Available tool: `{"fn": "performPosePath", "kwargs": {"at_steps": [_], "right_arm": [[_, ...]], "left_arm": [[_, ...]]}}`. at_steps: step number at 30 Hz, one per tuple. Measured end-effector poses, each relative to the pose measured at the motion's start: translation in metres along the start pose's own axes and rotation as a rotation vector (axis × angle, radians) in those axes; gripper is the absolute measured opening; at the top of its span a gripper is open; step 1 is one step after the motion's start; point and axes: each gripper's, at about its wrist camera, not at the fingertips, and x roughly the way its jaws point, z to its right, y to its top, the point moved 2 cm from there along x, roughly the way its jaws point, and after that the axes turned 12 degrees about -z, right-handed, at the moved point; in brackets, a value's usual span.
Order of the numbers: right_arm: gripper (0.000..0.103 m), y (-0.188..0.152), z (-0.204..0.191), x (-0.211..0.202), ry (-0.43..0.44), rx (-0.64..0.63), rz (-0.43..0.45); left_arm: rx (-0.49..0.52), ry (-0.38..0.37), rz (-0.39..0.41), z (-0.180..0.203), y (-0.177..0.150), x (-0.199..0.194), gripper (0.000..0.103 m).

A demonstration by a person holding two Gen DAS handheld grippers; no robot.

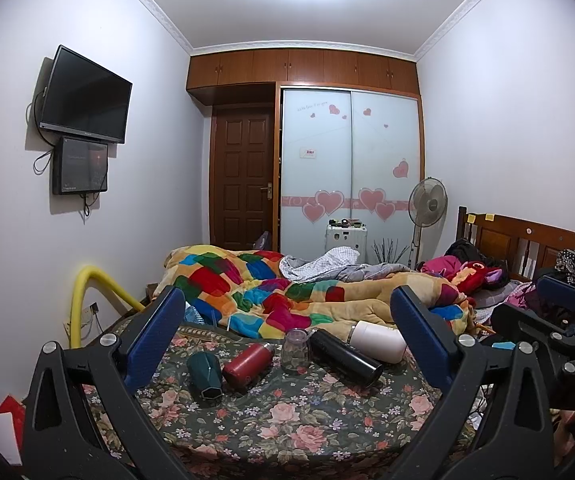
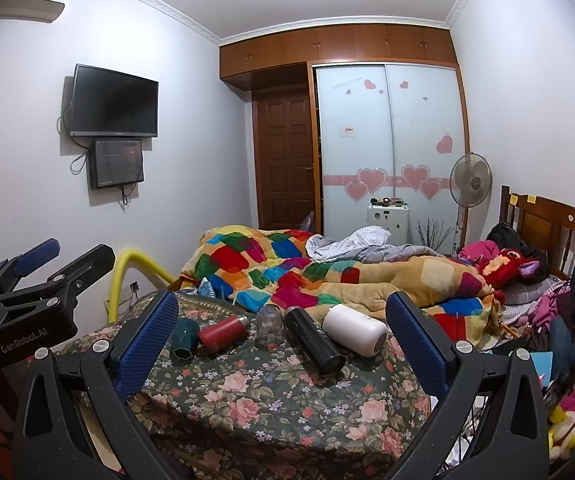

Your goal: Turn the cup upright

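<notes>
The cup (image 2: pixel 269 325) stands mouth-down on the floral tabletop (image 2: pixel 287 412) among fallen bottles. Both hand-held grippers, left (image 1: pixel 287 336) and right (image 2: pixel 283 344), are spread wide, empty (the left reads "GenRobot.AI").

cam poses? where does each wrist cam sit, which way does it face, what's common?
Left wrist: on the left gripper, looking forward over the floral table toward the wardrobe; own open blue fingers frame it, right gripper at right edge.
Right wrist: on the right gripper, same heading from further right; left gripper at left edge.
Shared: toppled bottles, inverted clear cup, bed, TV.
</notes>
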Motion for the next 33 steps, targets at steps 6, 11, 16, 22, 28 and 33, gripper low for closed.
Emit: {"fn": "performPosePath", "kwargs": {"at_steps": [6, 11, 16, 22, 28, 33], "right_arm": [[0.103, 0.0, 0.0, 0.0, -0.001, -0.001, -0.002], [0.103, -0.001, 0.0, 0.0, -0.001, -0.001, -0.003], [0.103, -0.002, 0.0, 0.001, 0.0, 0.0, -0.006], [0.103, -0.004, 0.002, 0.008, 0.0, 0.004, -0.023], [0.103, -0.002, 0.003, 0.024, 0.0, 0.01, -0.056], [0.103, -0.004, 0.012, 0.049, -0.004, 0.025, -0.107]], "left_arm": [[0.002, 0.002, 0.001, 0.0, 0.0, 0.0, 0.103], [0.003, -0.003, -0.001, -0.001, -0.001, 0.0, 0.103], [0.003, -0.003, -0.001, 0.0, -0.002, 0.001, 0.103], [0.0, 0.0, -0.015, -0.001, -0.002, 0.007, 0.103], [-0.01, 0.004, -0.047, -0.008, -0.004, 0.027, 0.103], [-0.017, 0.029, -0.118, -0.019, -0.011, 0.065, 0.103]]}}
